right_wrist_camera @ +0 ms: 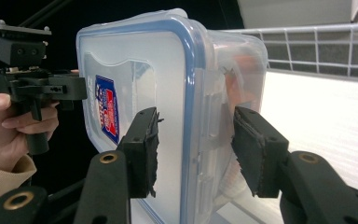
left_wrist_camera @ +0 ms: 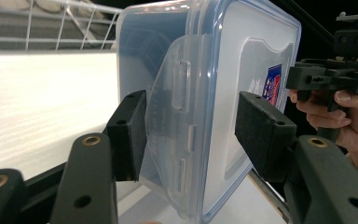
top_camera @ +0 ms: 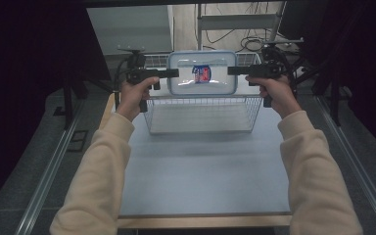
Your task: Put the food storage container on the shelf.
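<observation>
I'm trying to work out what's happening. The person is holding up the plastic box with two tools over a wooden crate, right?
Nearly. It isn't a wooden crate: the high view shows a white wire basket below the box. The rest is right: the left tool and the right tool each hold one end of the box.

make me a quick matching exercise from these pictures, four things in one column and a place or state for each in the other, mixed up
Things:
1. plastic container
2. wire basket
3. left claw
4. right claw

Places or states:
A. grips the container's right end
B. stands on the table, under the container
C. held up in the air between both claws
D. grips the container's left end, by a clear latch flap

Pairs: 1-C, 2-B, 3-D, 4-A
</observation>
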The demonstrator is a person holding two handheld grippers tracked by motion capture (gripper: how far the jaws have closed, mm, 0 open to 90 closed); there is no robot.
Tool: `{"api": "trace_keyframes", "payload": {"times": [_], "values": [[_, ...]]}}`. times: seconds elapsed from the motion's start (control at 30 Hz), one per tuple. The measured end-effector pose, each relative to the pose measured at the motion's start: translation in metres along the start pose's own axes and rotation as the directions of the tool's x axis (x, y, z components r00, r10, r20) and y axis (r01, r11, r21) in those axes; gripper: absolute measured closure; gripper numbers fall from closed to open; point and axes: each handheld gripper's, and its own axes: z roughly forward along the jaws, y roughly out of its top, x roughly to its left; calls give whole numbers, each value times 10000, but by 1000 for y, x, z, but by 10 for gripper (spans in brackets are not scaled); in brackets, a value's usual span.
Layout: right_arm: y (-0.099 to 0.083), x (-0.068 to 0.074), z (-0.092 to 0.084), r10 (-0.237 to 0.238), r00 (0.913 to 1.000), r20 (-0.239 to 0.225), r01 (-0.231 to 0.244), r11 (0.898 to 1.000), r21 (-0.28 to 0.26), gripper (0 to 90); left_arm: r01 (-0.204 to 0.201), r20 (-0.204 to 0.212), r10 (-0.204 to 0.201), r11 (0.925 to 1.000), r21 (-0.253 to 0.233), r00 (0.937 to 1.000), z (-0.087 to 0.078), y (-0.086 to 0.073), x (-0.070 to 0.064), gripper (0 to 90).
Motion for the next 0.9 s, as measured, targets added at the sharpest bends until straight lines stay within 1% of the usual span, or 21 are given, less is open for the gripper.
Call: {"api": "trace_keyframes", "payload": {"times": [0.13, 0.27, 0.3, 0.43, 0.5, 0.53, 0.57, 0.6, 0.63, 0.7, 0.73, 0.8, 0.83, 0.9], "values": [[1, -6, 6, 287, 9996, -2, -287, 9996, 43, 513, 182, -36, -182, 9997, -135, 9998, 3, 2, 4, 448], [4, -9, 9, 445, 9990, 35, -445, 9990, -20, 509, 312, -180, -311, 9995, 44, 9994, 6, 8, 6, 439], [5, -10, 10, 517, 9986, 65, -517, 9987, -33, 507, 453, -243, -451, 9989, 75, 9987, 8, 10, 7, 433], [9, -12, 14, 715, 9967, 379, -713, 9974, -69, 492, 631, -448, -623, 9978, 178, 9971, 14, 16, 9, 410], [10, -13, 17, 712, 9953, 657, -708, 9975, -76, 492, 901, -430, -894, 9958, 134, 9951, 18, 17, 12, 400], [11, -13, 19, 659, 9947, 788, -659, 9978, -27, 517, 1032, -442, -1022, 9944, 209, 9938, 20, 18, 13, 389], [11, -13, 21, 636, 9940, 887, -637, 9980, -21, 487, 1078, -332, -1069, 9938, 278, 9937, 22, 18, 16, 380], [11, -13, 24, 632, 9925, 1046, -646, 9979, 98, 459, 1232, -289, -1223, 9920, 286, 9921, 24, 18, 19, 364], [10, -15, 28, 892, 9890, 1182, -885, 9960, -107, 456, 1366, -205, -1361, 9903, 262, 9905, 26, 19, 24, 352], [9, -16, 28, 938, 9887, 1172, -928, 9956, -140, 465, 1586, -172, -1581, 9869, 291, 9873, 29, 19, 28, 343], [9, -17, 29, 985, 9881, 1178, -969, 9951, -199, 486, 1634, -182, -1628, 9858, 386, 9865, 31, 19, 31, 315], [8, -18, 29, 912, 9871, 1315, -895, 9958, -190, 488, 1912, -143, -1907, 9803, 505, 9815, 35, 18, 35, 258], [7, -17, 30, 874, 9859, 1429, -851, 9961, -217, 484, 1850, -55, -1849, 9818, 429, 9827, 36, 18, 37, 252], [6, -17, 30, 845, 9852, 1494, -805, 9962, -325, 476, 1819, -67, -1818, 9826, 368, 9833, 36, 18, 37, 249]]}}
